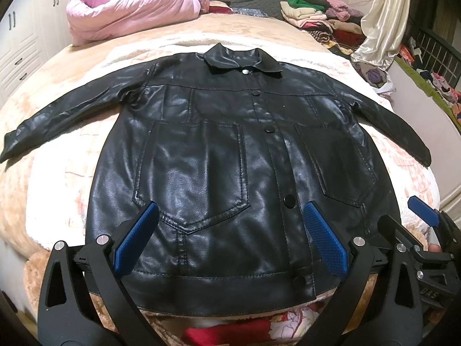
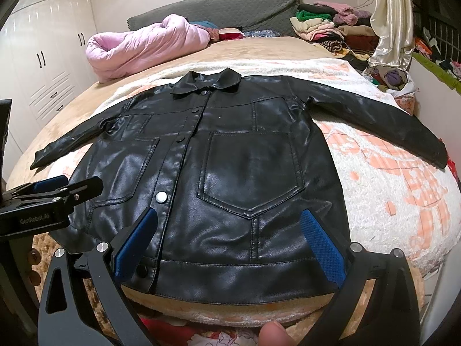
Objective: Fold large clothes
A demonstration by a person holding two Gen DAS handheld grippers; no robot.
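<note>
A black leather jacket [image 1: 219, 155] lies flat and buttoned on the bed, collar far, both sleeves spread out to the sides. In the right wrist view the jacket [image 2: 230, 158] fills the middle. My left gripper [image 1: 230, 216] hovers open over the hem near the left pocket, blue pads wide apart, nothing between them. My right gripper [image 2: 229, 225] is open too, above the hem by the right pocket. The right gripper [image 1: 423, 213] shows at the right edge of the left wrist view, and the left gripper [image 2: 54, 186] at the left edge of the right wrist view.
The bed carries a white and orange fleece blanket [image 2: 389, 184]. A pink quilt [image 1: 129, 8] lies at the far left, a pile of clothes [image 1: 317, 17] at the far right, a cream curtain [image 1: 383, 20] beside it. White wardrobes [image 2: 43, 57] stand left. A fingertip [image 2: 272, 334] shows below.
</note>
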